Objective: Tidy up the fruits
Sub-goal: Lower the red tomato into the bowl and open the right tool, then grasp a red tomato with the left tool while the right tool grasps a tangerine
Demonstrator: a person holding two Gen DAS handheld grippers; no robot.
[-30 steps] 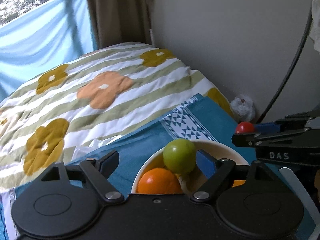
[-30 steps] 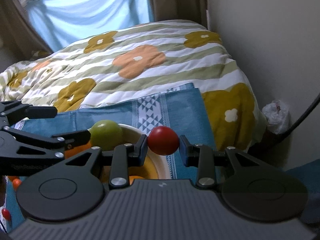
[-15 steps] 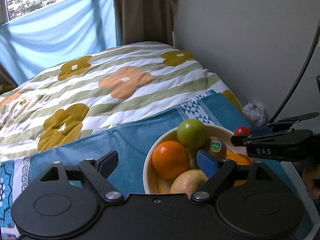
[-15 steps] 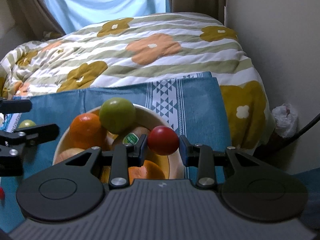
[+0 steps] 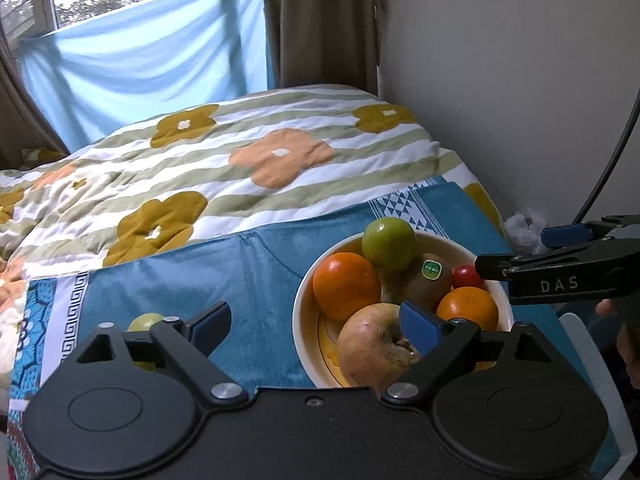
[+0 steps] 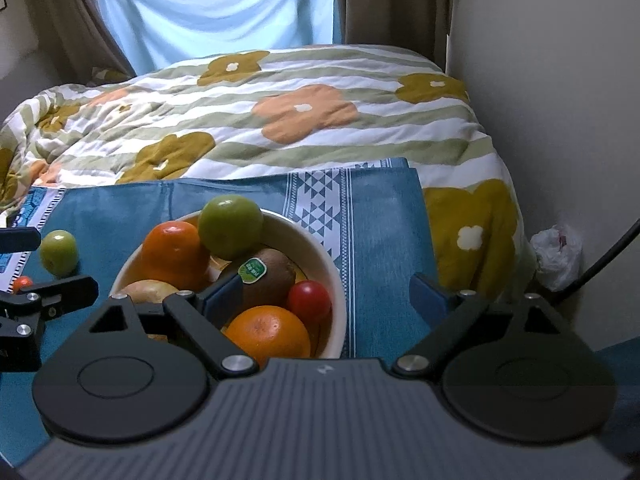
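Note:
A cream bowl (image 5: 304,292) (image 6: 328,268) on a blue cloth holds a green apple (image 5: 389,243) (image 6: 231,227), two oranges (image 5: 346,285) (image 6: 269,335), a kiwi (image 6: 264,278), a pale apple (image 5: 370,350) and a small red tomato (image 6: 309,301) (image 5: 465,276). My right gripper (image 6: 326,294) is open and empty above the bowl's right rim. My left gripper (image 5: 314,324) is open and empty, left of the bowl. A small green fruit (image 6: 59,251) (image 5: 145,322) lies on the cloth by the left gripper.
The blue cloth (image 5: 224,272) lies over a flowered quilt (image 6: 280,120) on a bed. A wall runs along the right side. A white plastic bag (image 6: 558,248) and a black cable (image 5: 608,160) are by the wall. A small orange fruit (image 6: 22,282) lies at far left.
My right gripper opened and let the red tomato go into the bowl. Both grippers pulled back, so more of the bowl and cloth shows.

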